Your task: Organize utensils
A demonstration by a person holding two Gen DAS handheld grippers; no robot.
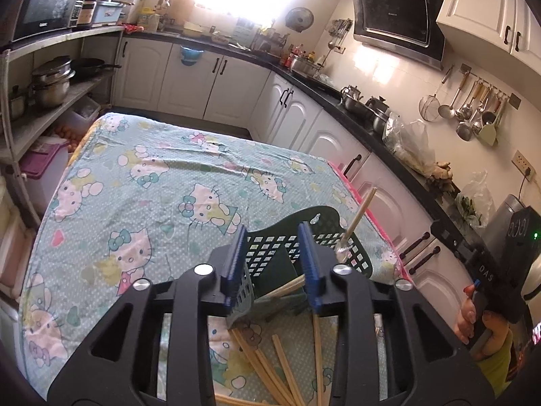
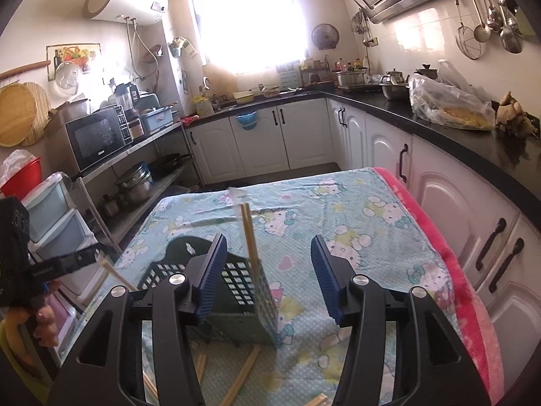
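Observation:
A dark green perforated utensil basket [image 1: 270, 250] stands on the cartoon-cat tablecloth [image 1: 152, 176], right in front of my left gripper [image 1: 272, 264]. Its blue pads stand apart with nothing pressed between them; a chopstick [image 1: 284, 287] leans inside the basket beyond them. A wrapped chopstick pair [image 1: 358, 216] sticks up at the basket's right side. In the right wrist view my right gripper [image 2: 268, 277] is open, and the basket [image 2: 236, 280] with the upright pair [image 2: 249, 237] lies past its left pad. Several loose chopsticks [image 1: 270, 365] lie on the cloth beneath both grippers [image 2: 247, 372].
The table's right edge, with a pink cloth [image 2: 456, 270], runs close to white cabinets [image 2: 439, 203] under a black counter. Metal shelves with pots [image 1: 50, 84] and a microwave stand left. A hand [image 1: 473, 321] holds the other gripper's grip at the right.

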